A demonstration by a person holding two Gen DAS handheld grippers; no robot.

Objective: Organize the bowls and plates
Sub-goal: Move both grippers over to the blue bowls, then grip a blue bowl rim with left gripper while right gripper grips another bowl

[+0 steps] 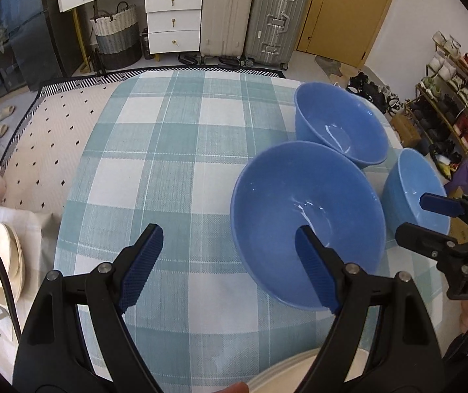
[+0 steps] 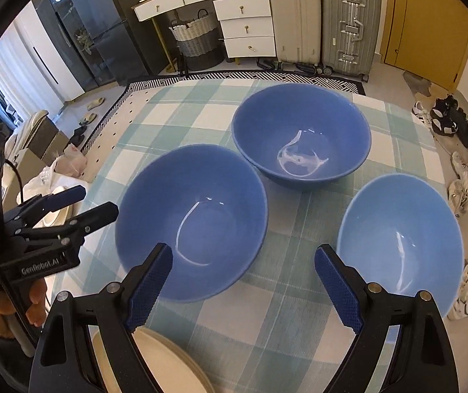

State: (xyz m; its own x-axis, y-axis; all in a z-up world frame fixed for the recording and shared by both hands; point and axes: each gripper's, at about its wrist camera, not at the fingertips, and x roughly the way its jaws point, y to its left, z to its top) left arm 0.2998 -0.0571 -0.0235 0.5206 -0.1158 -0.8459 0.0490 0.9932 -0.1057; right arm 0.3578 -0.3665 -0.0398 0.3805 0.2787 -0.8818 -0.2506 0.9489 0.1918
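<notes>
Both the left gripper (image 1: 225,267) and right gripper (image 2: 243,286) hang wide open and empty over the table (image 2: 175,118), probably about to stack three blue bowls (image 2: 191,222).

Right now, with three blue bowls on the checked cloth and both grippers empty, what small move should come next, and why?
Probably lower the open right gripper toward the rim of the lighter blue bowl just to its right. It looks like the smallest of the three, so it may nest inside the near dark blue bowl. The left gripper is open too.
</notes>
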